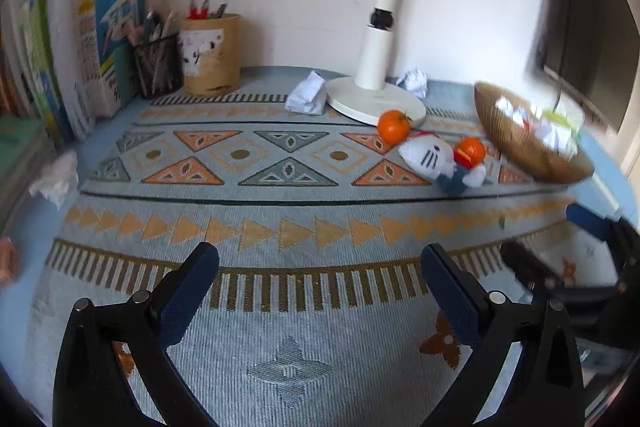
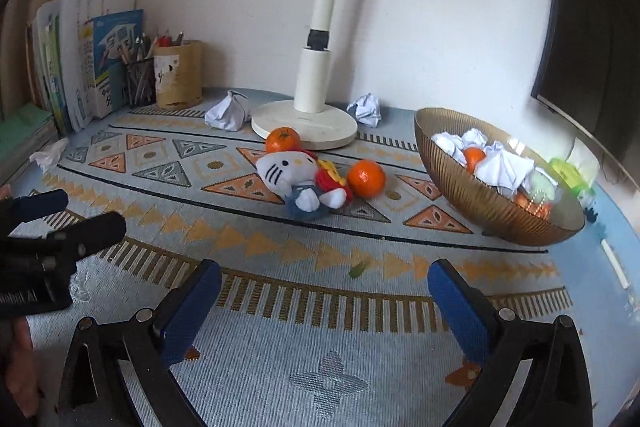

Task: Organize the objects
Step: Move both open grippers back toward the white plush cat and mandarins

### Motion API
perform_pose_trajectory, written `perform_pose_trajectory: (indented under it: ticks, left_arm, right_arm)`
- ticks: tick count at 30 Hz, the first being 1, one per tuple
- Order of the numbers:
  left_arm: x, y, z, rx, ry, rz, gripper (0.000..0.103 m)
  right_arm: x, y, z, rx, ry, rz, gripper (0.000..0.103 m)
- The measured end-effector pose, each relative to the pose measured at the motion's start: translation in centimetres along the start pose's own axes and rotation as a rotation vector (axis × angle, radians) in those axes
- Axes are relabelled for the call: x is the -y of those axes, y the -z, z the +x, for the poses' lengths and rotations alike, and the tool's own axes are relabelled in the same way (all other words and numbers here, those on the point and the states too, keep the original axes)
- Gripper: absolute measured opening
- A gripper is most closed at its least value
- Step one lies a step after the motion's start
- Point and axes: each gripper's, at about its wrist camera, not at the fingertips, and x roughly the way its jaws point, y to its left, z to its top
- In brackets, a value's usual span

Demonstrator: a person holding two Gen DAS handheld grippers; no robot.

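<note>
- The left gripper (image 1: 320, 267) is held over the patterned mat (image 1: 280, 307); its jaws are spread wide, and nothing is seen between them.
- The right gripper (image 2: 324, 283) is likewise spread to its full width over the mat, with nothing between the pads.
- A plush cat (image 2: 296, 179) is laid on its side mid-mat, ahead of both grippers and well apart from them.
- One orange (image 2: 283, 140) is set just behind the plush, against the lamp base (image 2: 304, 125); a second orange (image 2: 366, 178) is set just right of the plush.
- Two paper balls (image 2: 229, 115) are placed beside the lamp base, one on each side.
- A gold bowl (image 2: 460, 183) is found at the right, loaded with crumpled paper and an orange.
- Books (image 2: 96, 59) and two pen cups (image 2: 178, 75) are lined along the left rear wall.
</note>
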Motion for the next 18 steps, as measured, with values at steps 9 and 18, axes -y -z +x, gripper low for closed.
perform_pose_trajectory:
  ticks: [9,18]
  left_arm:
    - [0.7,0.2,0.4,-0.046,0.048,0.047,0.101]
    - [0.3,-2.7,2.1,-0.201,0.241,0.24,0.101]
  right_arm:
    - [0.4,0.0,0.4,-0.019,0.001,0.021,0.103]
    - [1.3,-3.0,1.7,-0.131,-0.136,-0.024,0.101]
